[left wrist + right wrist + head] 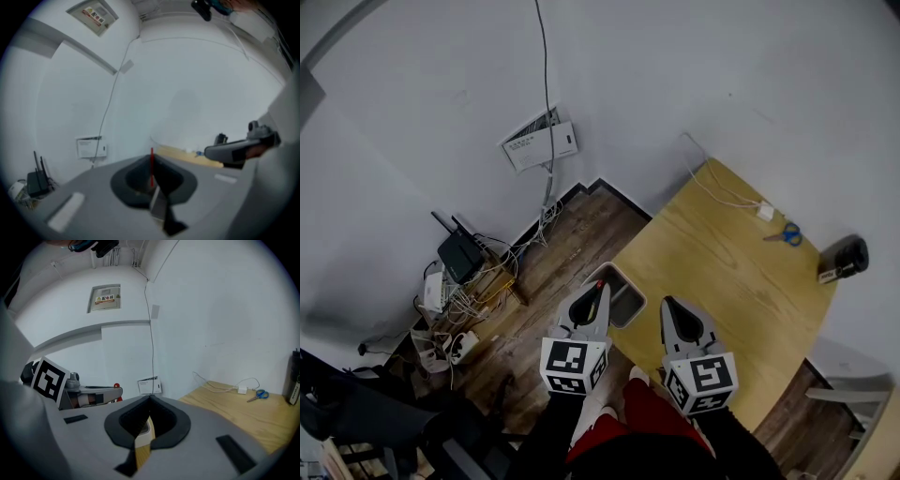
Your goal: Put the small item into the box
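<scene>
My left gripper (596, 286) is held low in front of my body, its jaws closed on a thin small red item (151, 168) that stands upright between them. Its red tip (598, 284) shows at the fingertips in the head view. Just past that gripper an open grey box (622, 298) sits beside the corner of the wooden table (722, 272). My right gripper (668, 304) hangs alongside, over the table's near corner, shut with nothing in it (150, 398). In the right gripper view the left gripper (105, 392) shows at the left with the red item (116, 386) at its tip.
Blue-handled scissors (787, 232), a white charger (765, 212) with its cable and a black object (848, 255) lie at the table's far end. A router (459, 253) and tangled cables sit on the wooden floor at left. White walls close in behind.
</scene>
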`<state>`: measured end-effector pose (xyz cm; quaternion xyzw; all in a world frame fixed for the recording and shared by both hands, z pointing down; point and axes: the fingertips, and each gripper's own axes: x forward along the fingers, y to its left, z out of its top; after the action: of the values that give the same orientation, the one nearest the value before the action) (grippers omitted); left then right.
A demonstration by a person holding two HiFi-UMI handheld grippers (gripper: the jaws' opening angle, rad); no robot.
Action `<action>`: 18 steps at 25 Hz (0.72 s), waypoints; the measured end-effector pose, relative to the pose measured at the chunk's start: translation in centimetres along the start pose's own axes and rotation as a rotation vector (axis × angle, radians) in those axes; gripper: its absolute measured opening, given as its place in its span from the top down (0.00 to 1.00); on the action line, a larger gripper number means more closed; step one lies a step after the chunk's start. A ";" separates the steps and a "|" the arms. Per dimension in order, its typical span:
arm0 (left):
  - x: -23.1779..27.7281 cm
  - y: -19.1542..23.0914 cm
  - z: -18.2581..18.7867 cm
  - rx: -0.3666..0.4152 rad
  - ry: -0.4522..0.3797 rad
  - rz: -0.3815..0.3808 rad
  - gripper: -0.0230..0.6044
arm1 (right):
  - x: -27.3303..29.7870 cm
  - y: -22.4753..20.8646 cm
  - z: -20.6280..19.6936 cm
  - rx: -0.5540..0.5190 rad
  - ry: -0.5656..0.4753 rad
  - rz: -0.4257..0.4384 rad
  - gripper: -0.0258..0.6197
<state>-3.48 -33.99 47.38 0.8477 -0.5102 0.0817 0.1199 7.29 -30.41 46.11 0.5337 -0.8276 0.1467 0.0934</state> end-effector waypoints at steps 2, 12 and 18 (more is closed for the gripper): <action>0.5 0.1 -0.3 0.006 0.009 0.004 0.94 | 0.3 -0.2 -0.3 0.001 0.008 0.003 0.95; 2.2 0.2 -1.3 0.072 0.052 0.032 0.94 | 1.5 -0.8 -1.1 0.007 0.037 0.018 0.95; 2.8 0.3 -1.8 0.125 0.087 0.054 0.94 | 1.9 -1.0 -1.5 0.010 0.051 0.022 0.95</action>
<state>-2.43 -35.94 49.91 0.8351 -0.5212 0.1533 0.0865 7.38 -31.90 48.25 0.5212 -0.8299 0.1655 0.1104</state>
